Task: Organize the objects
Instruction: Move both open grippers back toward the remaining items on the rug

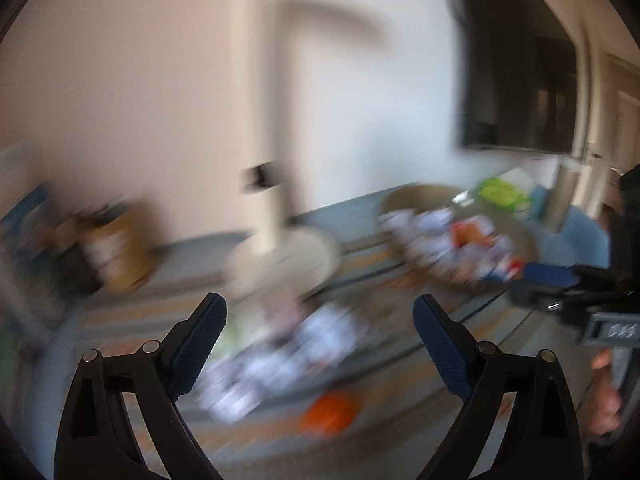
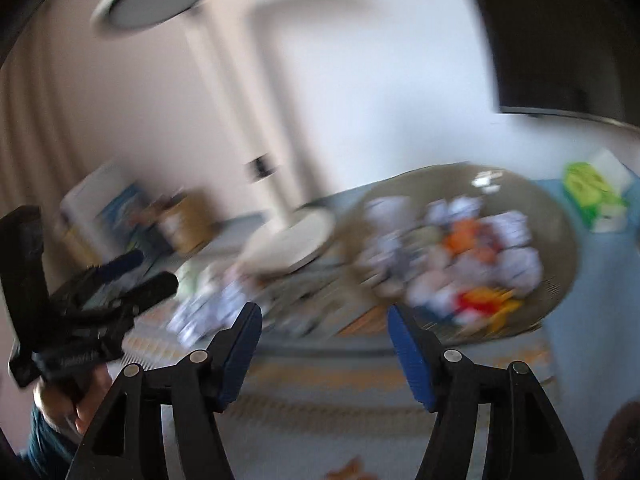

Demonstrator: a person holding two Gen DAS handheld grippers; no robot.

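both views heavily motion-blurred. left gripper [image 1: 320, 312]: blue-padded jaws wide apart, nothing between them, above a striped rug [image 1: 400, 432] strewn with white-and-blue bundles [image 1: 280, 360] and one orange item [image 1: 330, 414]. centre: a pale round lid [image 2: 290, 242] on the floor. right gripper [image 2: 325, 322]: jaws apart, empty, facing a round basket [image 2: 560, 248] filled with similar white, orange and yellow bundles [image 2: 472, 256].

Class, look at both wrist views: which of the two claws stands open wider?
The left claw: its blue pads stand farther apart than those of the right claw. Both are empty.
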